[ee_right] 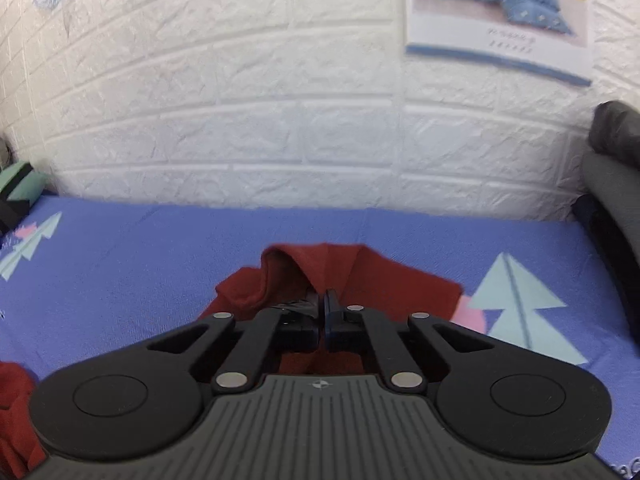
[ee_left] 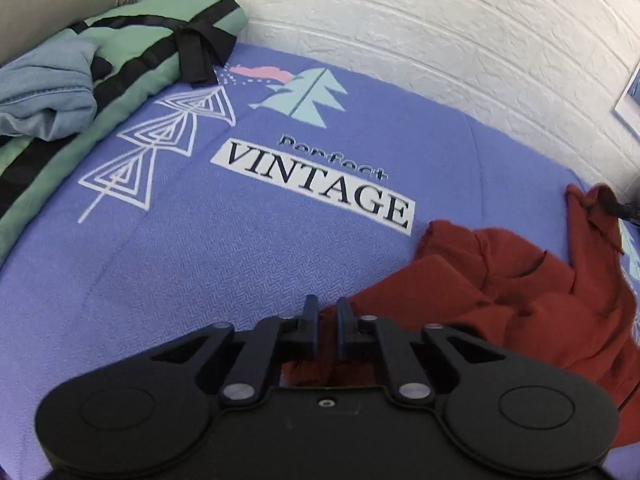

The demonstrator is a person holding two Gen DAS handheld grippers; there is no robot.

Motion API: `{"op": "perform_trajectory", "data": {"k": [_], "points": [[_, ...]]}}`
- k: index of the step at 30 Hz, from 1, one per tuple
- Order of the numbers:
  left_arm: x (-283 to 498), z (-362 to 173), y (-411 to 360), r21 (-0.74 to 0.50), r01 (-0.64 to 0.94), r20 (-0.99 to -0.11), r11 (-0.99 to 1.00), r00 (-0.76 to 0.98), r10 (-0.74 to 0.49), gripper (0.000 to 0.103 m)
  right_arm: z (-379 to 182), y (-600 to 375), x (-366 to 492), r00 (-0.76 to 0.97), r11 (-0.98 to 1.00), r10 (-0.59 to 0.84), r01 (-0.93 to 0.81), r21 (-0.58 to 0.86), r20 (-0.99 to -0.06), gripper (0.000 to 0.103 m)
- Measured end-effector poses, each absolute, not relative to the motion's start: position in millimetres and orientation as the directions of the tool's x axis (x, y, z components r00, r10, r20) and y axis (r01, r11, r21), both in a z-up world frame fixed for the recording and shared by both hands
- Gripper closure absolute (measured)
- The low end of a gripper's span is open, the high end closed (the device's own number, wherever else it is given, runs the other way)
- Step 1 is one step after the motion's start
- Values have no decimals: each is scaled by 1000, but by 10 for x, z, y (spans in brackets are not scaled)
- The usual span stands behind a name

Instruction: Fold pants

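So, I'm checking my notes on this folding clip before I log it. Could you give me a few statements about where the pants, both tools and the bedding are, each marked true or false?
1. The pants are red. True.
2. The right tool is wide open above the bedspread. False: its jaws are closed on a raised fold of the pants.
3. The left tool grips the pants at their near edge. True.
4. The pants lie neatly folded. False: they lie crumpled on the purple bedspread.
5. The bedspread carries the word VINTAGE. True.
6. A folded green quilt sits on the pants. False: it lies far from them, by the wall.
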State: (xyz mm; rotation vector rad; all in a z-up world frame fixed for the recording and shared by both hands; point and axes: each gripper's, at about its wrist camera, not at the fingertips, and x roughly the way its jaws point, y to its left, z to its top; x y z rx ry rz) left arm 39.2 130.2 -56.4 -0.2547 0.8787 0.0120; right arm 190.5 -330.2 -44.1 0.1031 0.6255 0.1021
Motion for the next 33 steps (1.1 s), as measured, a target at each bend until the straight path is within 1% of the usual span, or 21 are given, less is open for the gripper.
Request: {"op": "perform_trajectory", "data": {"k": [2,5,7,11,14,16,18,20,22,23,25,28,30,31,32,33], "points": [[388,-419,1355,-270,-117,-730,956,672,-123,103,-230,-3439,1773,841,993,92,-37,113,-533,101],[387,-39,1444,-301,-115,-632,947,767,-108,103,124,-3731,1574,890,997,5,30,68,-455,101],[460,217,1497,-342,-103,-570,934,813,-119,103,318,-3969,1466,909,995,-51,83,58,-414,101],[825,593,1509,-425,-92,-473,901,871,-134,103,583,-4426,1375,915,980,-145,184,70,-377,101],[1227,738,1412,-463,-87,-433,882,890,-140,103,647,-4644,1424,898,964,-245,265,4,-366,101],[1513,795,1329,-482,-96,-423,871,896,-135,103,653,-4792,1523,873,945,-314,327,-30,-373,101],[1772,806,1234,-485,-111,-413,867,903,-116,103,648,-4988,1613,853,927,-355,374,-26,-383,101],[1938,808,1172,-476,-120,-399,871,912,-92,103,661,-5114,1658,846,916,-375,401,-10,-378,101],[2039,790,1170,-495,-100,-402,863,907,-125,103,682,-5159,1638,854,919,-368,394,-3,-368,101],[2065,783,1148,-478,-96,-405,873,906,-122,103,682,-5157,1637,858,924,-357,382,-7,-370,101],[2082,738,1087,-427,-101,-428,899,898,-103,103,662,-5086,1640,860,930,-353,364,-44,-369,101],[2058,555,973,-405,-64,-488,912,859,-157,103,617,-4969,1649,866,939,-339,333,-82,-368,101],[2038,404,862,-356,-47,-547,933,820,-167,103,590,-4910,1645,869,946,-320,313,-82,-378,101],[2026,328,815,-326,-39,-579,944,798,-167,70,581,-4885,1645,868,948,-314,306,-84,-384,101],[1998,241,776,-302,-29,-612,953,772,-171,33,574,-4860,1648,868,952,-303,293,-88,-394,101],[1950,147,744,-287,-16,-641,958,746,-180,19,563,-4833,1659,866,959,-283,268,-96,-413,100]]}}
